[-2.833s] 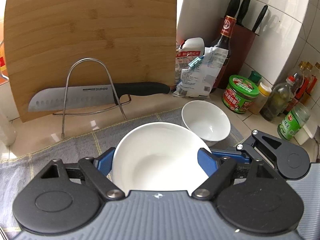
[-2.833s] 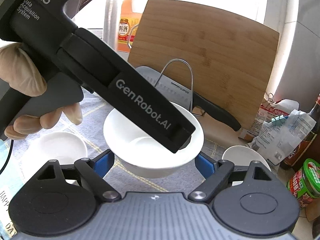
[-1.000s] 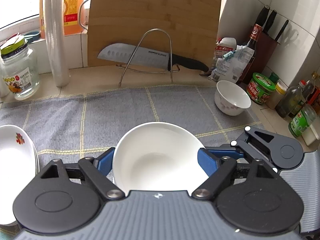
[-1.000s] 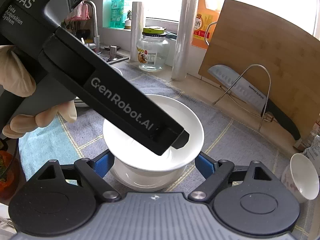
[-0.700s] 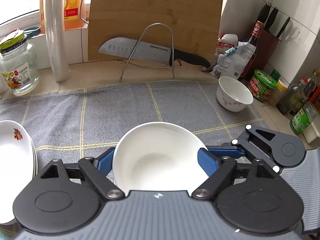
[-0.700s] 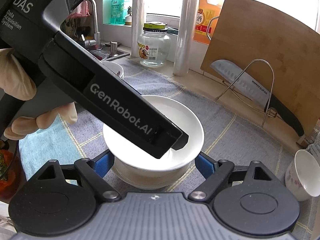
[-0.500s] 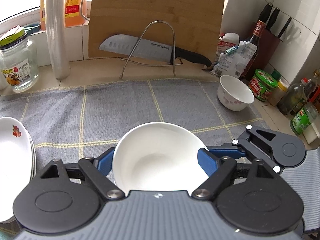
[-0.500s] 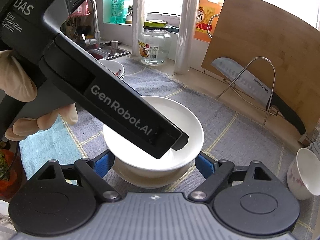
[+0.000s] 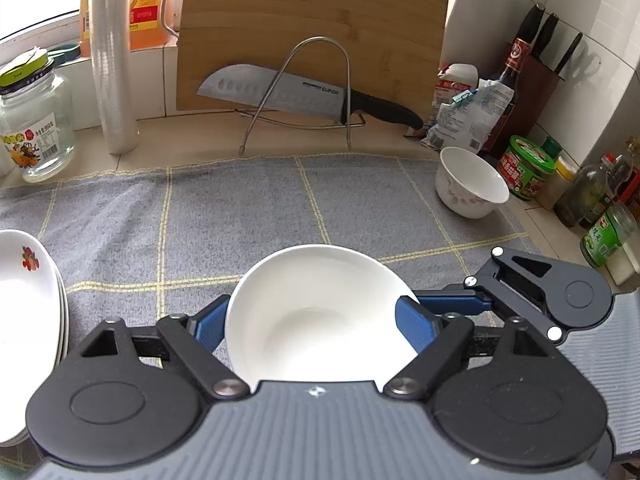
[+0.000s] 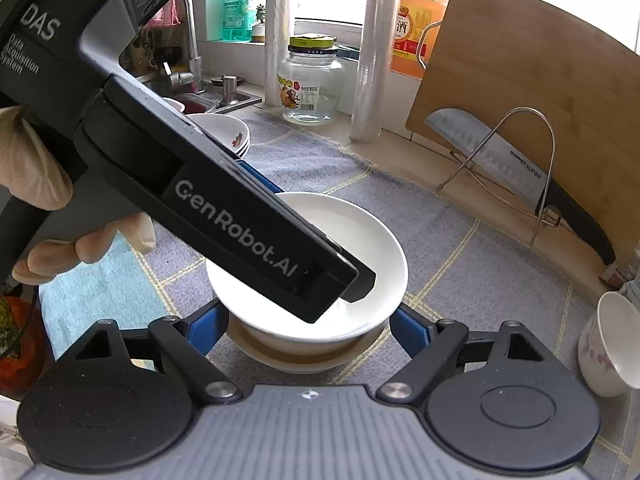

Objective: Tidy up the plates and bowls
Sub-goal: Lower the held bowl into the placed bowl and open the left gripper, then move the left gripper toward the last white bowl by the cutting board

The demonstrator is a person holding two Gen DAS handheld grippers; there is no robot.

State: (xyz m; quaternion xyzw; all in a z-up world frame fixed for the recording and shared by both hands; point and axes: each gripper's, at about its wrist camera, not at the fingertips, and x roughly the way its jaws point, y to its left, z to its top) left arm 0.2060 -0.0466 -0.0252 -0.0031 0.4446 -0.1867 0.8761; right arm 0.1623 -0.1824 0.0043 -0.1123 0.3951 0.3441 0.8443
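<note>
A plain white bowl (image 9: pixel 320 312) lies between the blue pads of my left gripper (image 9: pixel 310 320). Its jaws are opening and the pads have just come off the rim. In the right wrist view the same bowl (image 10: pixel 360 232) sits nested on a cream dish (image 10: pixel 304 362) on the grey cloth. My right gripper (image 10: pixel 306 328) is shut on the bowl's wall below the rim. The left gripper (image 10: pixel 344 280) reaches in from the upper left, held by a gloved hand (image 10: pixel 32 168). A small flowered bowl (image 9: pixel 468 184) stands at the right. A stack of flowered plates (image 9: pixel 24 300) lies at the left.
A knife on a wire rack (image 9: pixel 280 92) leans on a bamboo board at the back. A glass jar (image 9: pixel 32 120) and a film roll stand back left. Bottles and a green-lidded jar (image 9: pixel 528 164) line the right edge. The grey checked cloth (image 9: pixel 240 208) covers the counter.
Both grippers carried the white bowl left from beside the small bowl and lowered it onto the cream dish. The left pads have just eased apart, and the bowl shifted slightly between them.
</note>
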